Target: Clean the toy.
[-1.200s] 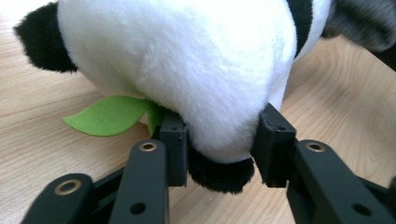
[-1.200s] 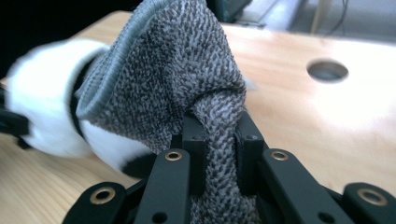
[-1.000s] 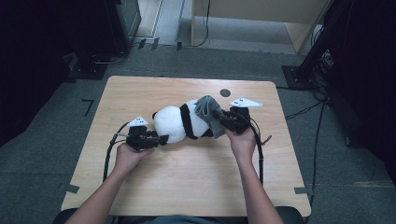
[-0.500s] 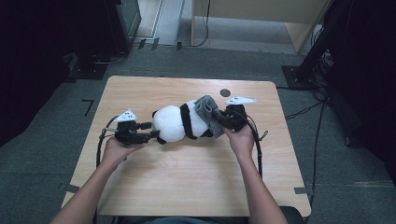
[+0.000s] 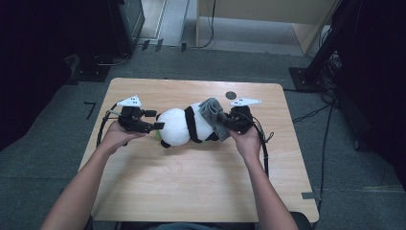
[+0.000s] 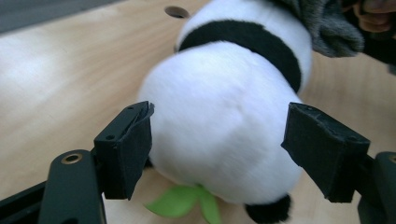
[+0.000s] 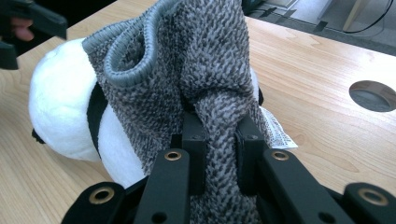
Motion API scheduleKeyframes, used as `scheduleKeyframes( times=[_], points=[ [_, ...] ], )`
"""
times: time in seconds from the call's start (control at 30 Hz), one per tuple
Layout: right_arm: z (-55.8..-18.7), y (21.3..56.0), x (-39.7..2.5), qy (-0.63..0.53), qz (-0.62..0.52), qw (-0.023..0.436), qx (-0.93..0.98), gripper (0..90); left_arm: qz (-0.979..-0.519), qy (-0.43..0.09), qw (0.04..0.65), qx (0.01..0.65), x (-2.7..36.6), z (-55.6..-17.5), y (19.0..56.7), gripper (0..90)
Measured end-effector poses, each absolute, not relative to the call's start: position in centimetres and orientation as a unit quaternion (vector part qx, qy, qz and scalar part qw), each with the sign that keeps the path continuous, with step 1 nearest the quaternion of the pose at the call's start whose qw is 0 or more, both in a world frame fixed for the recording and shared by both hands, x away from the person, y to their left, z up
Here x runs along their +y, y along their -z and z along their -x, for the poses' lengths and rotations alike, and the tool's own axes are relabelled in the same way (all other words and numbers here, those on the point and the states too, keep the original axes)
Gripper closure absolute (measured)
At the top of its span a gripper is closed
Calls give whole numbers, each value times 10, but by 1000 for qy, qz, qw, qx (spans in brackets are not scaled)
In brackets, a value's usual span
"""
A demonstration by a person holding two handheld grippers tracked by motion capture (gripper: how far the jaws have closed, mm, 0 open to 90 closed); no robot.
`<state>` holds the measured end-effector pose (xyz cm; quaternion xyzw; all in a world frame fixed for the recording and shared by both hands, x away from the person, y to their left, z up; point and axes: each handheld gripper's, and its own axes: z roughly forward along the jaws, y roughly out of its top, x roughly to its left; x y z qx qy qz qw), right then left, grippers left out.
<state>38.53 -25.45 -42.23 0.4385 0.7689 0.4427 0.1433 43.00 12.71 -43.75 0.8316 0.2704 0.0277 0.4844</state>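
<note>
Right gripper [image 7: 219, 140] clamped on grey cloth [image 7: 196, 60] over toy panda [image 6: 224, 121], left gripper [image 6: 243, 149] jaws apart w/ panda's head between.

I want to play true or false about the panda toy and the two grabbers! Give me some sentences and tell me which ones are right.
1. The right gripper is pinching the grey sock. True.
2. The left gripper is squeezed shut on the panda. False: its jaws stand open on either side of the panda's white round end.
3. The panda lies on a wooden table. True.
4. The sock is bright red. False: it is grey knit.
5. A green leaf peeks out under the panda. True.
6. The table has no hole in it. False: there is a round hole near the far edge.
</note>
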Motion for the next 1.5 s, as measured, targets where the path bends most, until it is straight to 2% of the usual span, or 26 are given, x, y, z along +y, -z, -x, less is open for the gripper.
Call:
scheduleKeyframes(
  times=[0.23,0.3,0.43,0.6,0.77,0.9,1.07,1.2,1.33,1.43,1.5],
  points=[
    [-386,423,-254,-441,-434,140,773,795,-867,-18,439,235,106,-447,445,230],
    [-387,424,-253,-438,-431,142,776,795,-873,-15,431,228,103,-448,451,173],
    [-387,425,-250,-438,-425,139,780,795,-877,3,417,237,99,-452,464,0],
    [-386,426,-246,-435,-421,142,783,798,-881,21,426,206,95,-449,475,0],
    [-386,427,-244,-434,-418,143,785,800,-875,52,428,221,96,-453,482,0],
    [-387,428,-243,-435,-419,142,784,802,-876,55,429,216,97,-452,482,109],
    [-387,428,-243,-439,-418,149,782,802,-875,43,424,229,96,-441,473,364],
    [-388,425,-248,-450,-423,157,771,801,-864,23,436,251,96,-425,468,507],
    [-388,412,-251,-453,-423,160,768,798,-833,21,469,293,98,-410,467,579],
    [-382,393,-250,-477,-408,166,761,797,-795,29,513,323,105,-403,461,588],
    [-376,381,-248,-493,-395,171,756,797,-783,11,525,333,106,-399,451,585]
  ],
)
